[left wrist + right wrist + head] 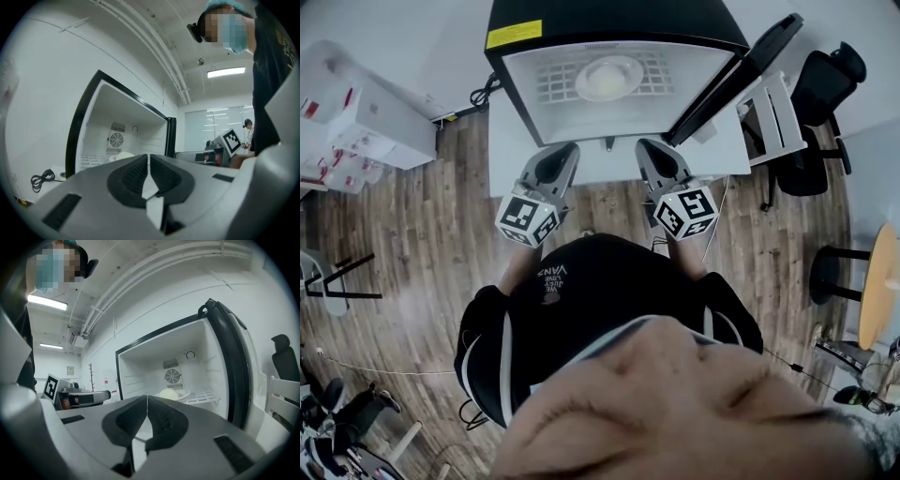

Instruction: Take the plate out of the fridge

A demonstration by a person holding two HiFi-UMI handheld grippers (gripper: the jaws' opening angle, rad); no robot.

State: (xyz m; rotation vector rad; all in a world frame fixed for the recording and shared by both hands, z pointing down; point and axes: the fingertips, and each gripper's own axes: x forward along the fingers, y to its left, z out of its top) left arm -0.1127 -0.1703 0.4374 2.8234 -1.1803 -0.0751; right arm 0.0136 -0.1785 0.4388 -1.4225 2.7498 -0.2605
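Head view: the fridge (614, 23) stands open on a white surface (511, 159), its door (741, 70) swung out to the right. The plate (609, 77) sits inside on the wire shelf (558, 84), about midway across and towards the back. The left hand-held gripper (562, 152) and the right hand-held gripper (650, 148) are held side by side just in front of the open compartment, both outside it and well short of the plate.

In the left gripper view its jaws are pressed together with nothing between them, and only a pale edge of the plate (119, 157) shows above them. The right gripper view shows that hand-held gripper's jaws closed and empty too, with the plate (176, 393) on the shelf below the round fan (172, 376) in the back wall
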